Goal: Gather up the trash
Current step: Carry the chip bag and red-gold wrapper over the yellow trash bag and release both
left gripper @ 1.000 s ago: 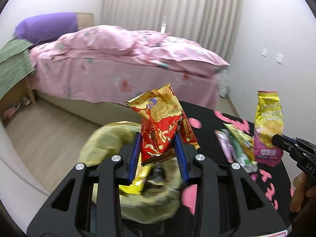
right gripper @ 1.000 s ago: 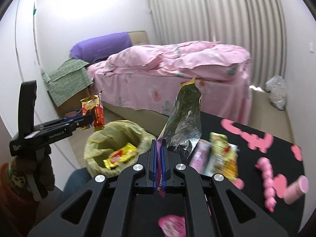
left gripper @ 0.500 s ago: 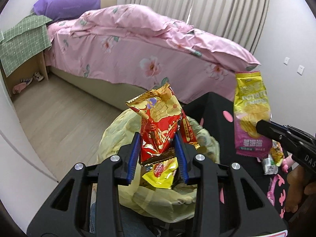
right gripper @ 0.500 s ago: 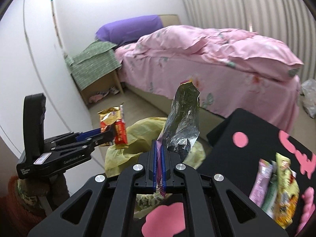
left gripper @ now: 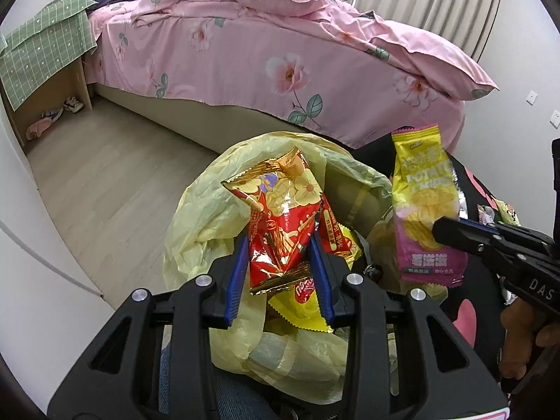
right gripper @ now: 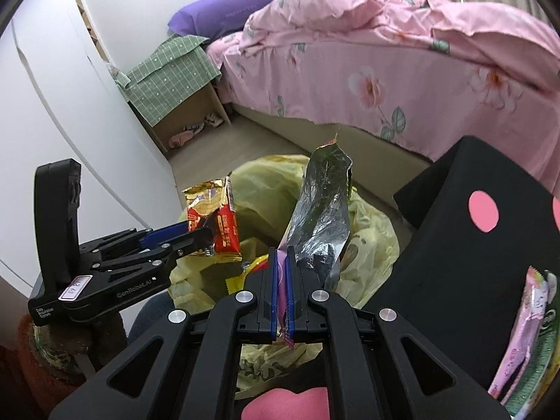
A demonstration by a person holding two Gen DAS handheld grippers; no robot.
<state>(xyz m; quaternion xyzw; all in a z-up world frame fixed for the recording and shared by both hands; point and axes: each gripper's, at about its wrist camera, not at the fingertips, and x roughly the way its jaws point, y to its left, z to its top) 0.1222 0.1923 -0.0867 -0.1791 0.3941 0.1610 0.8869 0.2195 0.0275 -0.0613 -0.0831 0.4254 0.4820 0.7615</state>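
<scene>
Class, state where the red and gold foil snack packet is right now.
In the left wrist view, the red and gold foil snack packet is pinched in the left tool, above the open yellow plastic bag.

"POTATO CHIPS" on the yellow-pink chip bag (left gripper: 425, 206); "GenRobot.AI" on the left gripper (right gripper: 199, 238).

Yellow bag's (left gripper: 210, 210) bottom hidden; pink wrapper (right gripper: 518, 343) cut off at edge.

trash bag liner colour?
Pale translucent yellow trash bag; clearest in the left wrist view.
</scene>
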